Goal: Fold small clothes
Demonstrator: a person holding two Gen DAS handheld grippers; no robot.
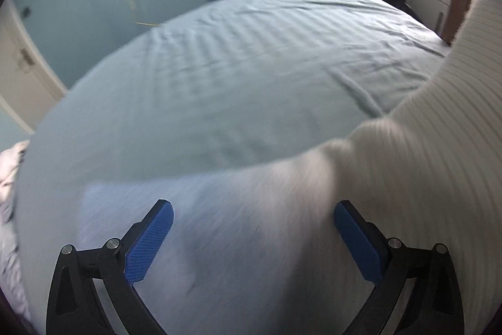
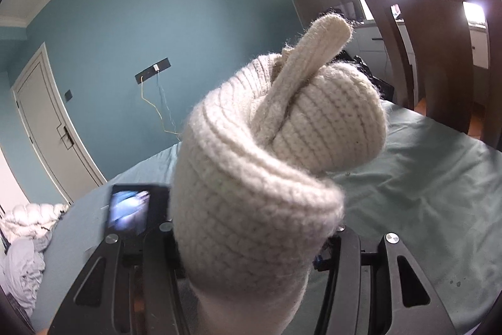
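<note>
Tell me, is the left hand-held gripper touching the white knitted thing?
Cannot tell. In the left wrist view the open left hand-held gripper has the blurred white knit garment right beside its right finger; no clear gap or contact.

A wide stretch of blue-green bedsheet [image 1: 238,77] is lying open ahead of the left gripper [image 1: 252,236] — its blue pads [image 1: 150,244] are standing far apart with nothing between. A cream knit garment [image 1: 433,165] is crowding the right side, while rumpled white bedding [image 2: 25,247] is hemming the left edge
</note>
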